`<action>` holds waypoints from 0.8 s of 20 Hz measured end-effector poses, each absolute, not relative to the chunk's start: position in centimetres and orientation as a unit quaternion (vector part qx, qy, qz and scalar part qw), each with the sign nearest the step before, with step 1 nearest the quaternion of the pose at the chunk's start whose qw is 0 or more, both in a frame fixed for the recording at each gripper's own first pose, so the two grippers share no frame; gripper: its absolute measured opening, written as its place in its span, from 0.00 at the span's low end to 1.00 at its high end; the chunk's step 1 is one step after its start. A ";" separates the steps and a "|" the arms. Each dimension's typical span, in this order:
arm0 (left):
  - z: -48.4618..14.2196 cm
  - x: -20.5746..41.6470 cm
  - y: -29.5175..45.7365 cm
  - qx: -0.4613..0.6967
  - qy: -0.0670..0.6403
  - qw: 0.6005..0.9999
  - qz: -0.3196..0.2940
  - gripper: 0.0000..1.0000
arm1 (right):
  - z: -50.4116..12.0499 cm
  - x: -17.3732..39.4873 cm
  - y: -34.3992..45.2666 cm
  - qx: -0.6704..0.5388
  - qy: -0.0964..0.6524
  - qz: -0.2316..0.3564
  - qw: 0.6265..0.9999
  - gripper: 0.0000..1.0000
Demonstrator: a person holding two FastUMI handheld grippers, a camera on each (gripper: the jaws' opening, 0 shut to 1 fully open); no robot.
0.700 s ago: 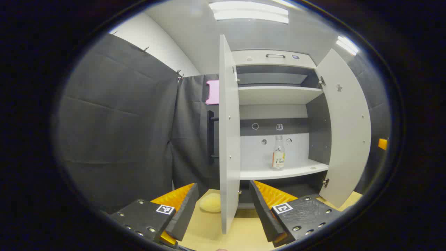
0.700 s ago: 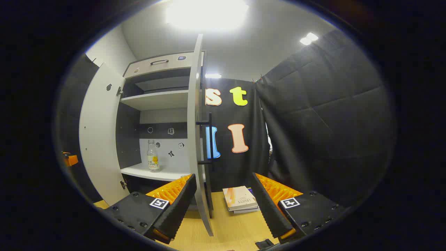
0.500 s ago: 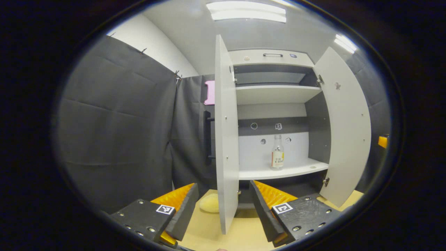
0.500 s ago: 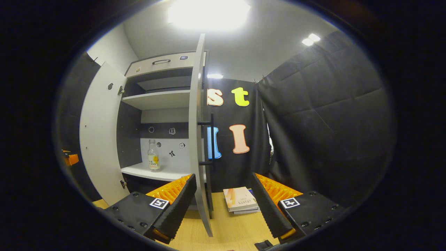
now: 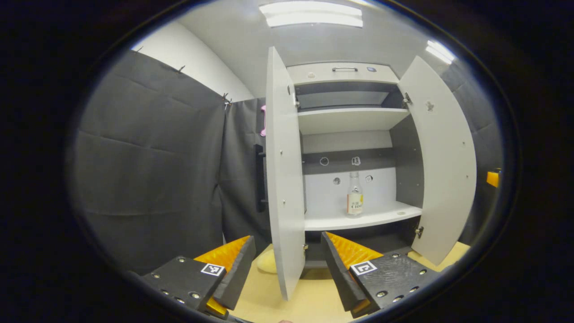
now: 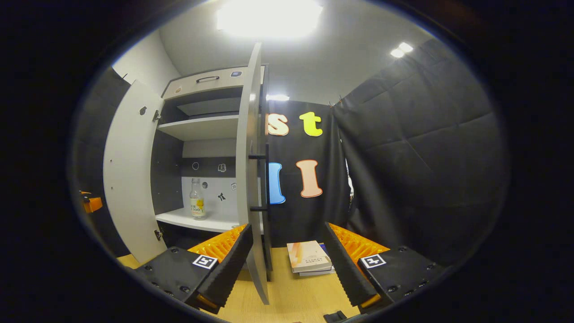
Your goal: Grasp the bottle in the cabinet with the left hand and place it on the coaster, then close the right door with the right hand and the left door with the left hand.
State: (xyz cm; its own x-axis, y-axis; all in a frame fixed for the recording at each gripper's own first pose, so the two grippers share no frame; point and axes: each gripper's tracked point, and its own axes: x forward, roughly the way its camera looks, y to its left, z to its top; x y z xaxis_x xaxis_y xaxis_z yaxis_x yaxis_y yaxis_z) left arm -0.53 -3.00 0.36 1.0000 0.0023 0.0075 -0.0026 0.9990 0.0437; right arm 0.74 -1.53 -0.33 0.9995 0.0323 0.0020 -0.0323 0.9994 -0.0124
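Booth evenly lit from ceiling panels, one panel blown out to white glare in the right gripper view, detail held sharp at centre — straight cabinet doors bowed by fisheye distortion toward the edges, cabinet recess shadowed, no motion blur noted.

The bottle looks like clear, glossy glass with a paper label. The cabinet doors are smooth, matt white board (small metal fittings dot them). The surface is pale wood-grain. The books have smooth paper covers.
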 end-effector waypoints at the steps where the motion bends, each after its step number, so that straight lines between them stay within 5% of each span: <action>1: 0.4 -0.9 -3.5 0.023 -0.005 1.000 0.001 0.86 | -0.5 0.8 -1.8 -0.008 0.000 0.018 1.000 1.00; 16: 3.6 1.1 -13.2 0.011 -0.006 0.999 -0.042 0.86 | -1.7 -0.7 -4.1 -0.028 0.002 0.093 0.995 1.00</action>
State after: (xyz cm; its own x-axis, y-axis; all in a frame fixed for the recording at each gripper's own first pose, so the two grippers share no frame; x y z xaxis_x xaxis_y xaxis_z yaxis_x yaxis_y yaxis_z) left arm 1.13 -13.17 3.62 0.9964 -0.0837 0.0106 0.0835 0.9963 0.0225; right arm -0.67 -4.06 -1.65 0.9826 0.1858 -0.0086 -0.1860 0.9810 -0.0554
